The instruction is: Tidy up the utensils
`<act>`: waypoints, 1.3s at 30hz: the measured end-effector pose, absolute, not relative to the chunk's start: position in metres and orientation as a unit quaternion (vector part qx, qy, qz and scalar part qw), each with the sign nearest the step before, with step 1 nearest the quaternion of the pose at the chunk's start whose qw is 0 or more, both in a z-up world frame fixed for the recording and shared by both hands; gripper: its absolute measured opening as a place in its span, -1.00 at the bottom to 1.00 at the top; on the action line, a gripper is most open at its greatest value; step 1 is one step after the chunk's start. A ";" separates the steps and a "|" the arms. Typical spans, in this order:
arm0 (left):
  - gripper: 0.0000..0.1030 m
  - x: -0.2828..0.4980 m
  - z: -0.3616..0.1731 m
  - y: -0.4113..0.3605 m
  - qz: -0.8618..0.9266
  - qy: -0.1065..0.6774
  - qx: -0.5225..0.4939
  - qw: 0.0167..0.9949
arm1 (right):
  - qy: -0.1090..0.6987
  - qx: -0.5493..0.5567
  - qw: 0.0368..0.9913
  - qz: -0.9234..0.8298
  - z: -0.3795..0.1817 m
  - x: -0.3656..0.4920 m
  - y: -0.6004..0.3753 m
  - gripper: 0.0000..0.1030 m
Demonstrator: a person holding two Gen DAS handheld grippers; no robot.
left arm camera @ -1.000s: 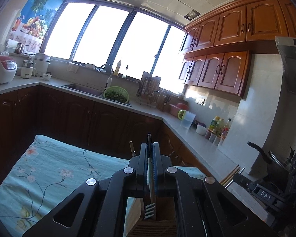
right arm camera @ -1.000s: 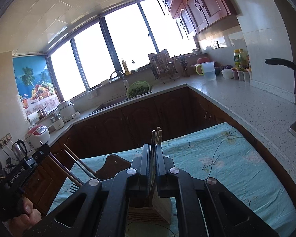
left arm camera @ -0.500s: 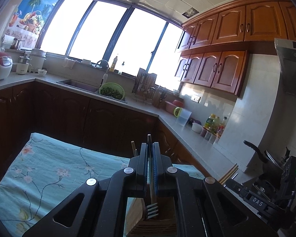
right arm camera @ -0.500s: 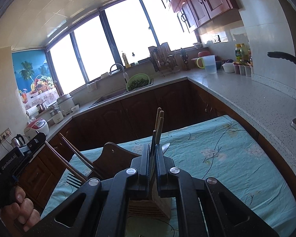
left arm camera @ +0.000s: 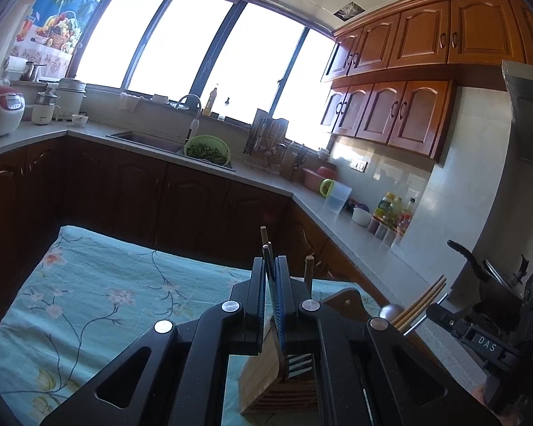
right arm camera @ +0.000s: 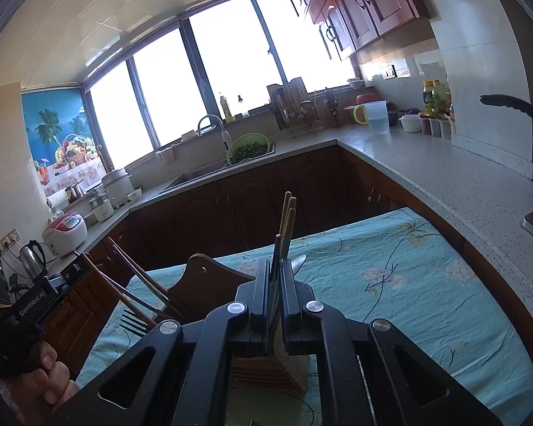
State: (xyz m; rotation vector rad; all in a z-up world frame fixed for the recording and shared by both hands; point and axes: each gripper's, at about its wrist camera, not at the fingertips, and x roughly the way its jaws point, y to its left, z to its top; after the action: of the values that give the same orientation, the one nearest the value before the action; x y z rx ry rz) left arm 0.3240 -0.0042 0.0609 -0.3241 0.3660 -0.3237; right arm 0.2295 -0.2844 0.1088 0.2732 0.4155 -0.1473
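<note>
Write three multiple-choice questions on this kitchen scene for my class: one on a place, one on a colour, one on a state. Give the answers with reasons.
1. Where does the green colander stand?
A. On the tablecloth
B. On the stove
C. At the sink, by the tap

2. What colour is the tablecloth?
A. Light teal with flowers
B. Plain red
C. Black and white checks

3. What state is the left gripper in?
A. Wide open and empty
B. Shut on a fork
C. Lying flat on the counter

Answers:
1. C: the green colander sits at the edge of the sink, beside the tap.
2. A: the tablecloth is light teal with printed blossoms and stems.
3. B: the left gripper is held in the air, its fingers pressed on thin handles, with the tines of the fork showing behind them.
</note>
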 end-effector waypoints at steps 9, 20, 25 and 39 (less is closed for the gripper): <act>-0.93 0.333 0.068 -0.007 -0.166 0.194 -0.155 0.954 | 0.207 0.133 0.967 -0.072 0.110 0.230 -0.285 -0.90; -0.55 0.335 0.074 -0.007 -0.158 0.218 -0.157 0.950 | 0.205 0.154 0.964 -0.065 0.111 0.225 -0.291 -0.75; -0.08 0.316 0.080 0.001 -0.148 0.207 -0.165 0.953 | 0.184 0.163 0.967 -0.064 0.119 0.207 -0.293 0.04; 0.38 0.201 0.059 0.022 -0.111 0.225 -0.163 0.954 | 0.209 0.186 0.959 -0.053 0.072 0.131 -0.274 0.59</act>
State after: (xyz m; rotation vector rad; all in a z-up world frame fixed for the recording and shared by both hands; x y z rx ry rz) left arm 0.2007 0.0216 0.0589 -0.3319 0.4574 -0.2258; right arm 0.1312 -0.2739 0.0724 0.3778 0.4245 -0.1066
